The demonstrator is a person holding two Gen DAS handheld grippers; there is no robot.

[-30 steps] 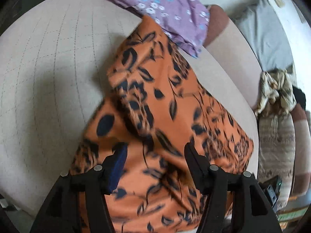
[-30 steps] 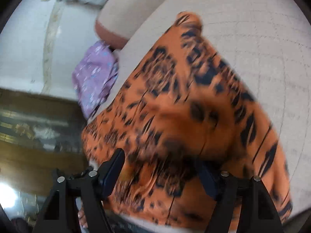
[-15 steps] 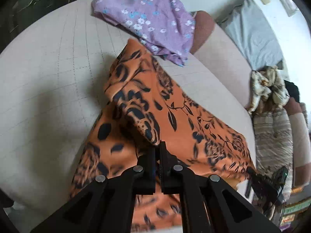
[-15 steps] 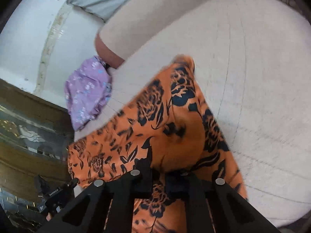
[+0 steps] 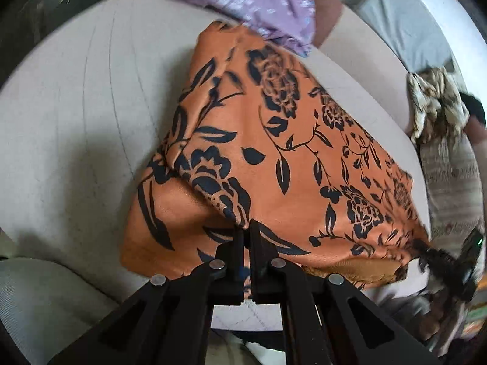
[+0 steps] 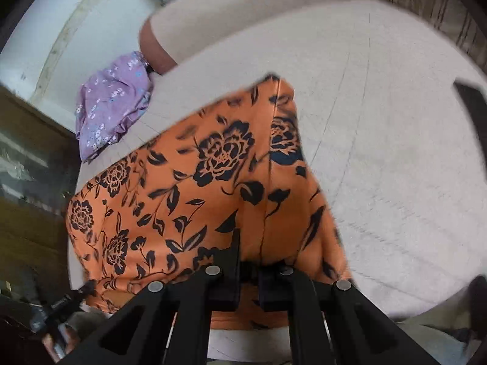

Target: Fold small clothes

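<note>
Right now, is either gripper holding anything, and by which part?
Both hold the orange floral garment by its near edge: the left gripper is shut on one end, the right gripper on the other.

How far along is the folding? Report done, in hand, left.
Done: nothing looks neatly folded yet. In hand: the left gripper and right gripper are each shut on the near edge of the orange floral garment, lifting it off the cushion. Left: finishing this fold, then the crumpled purple garment.
</note>
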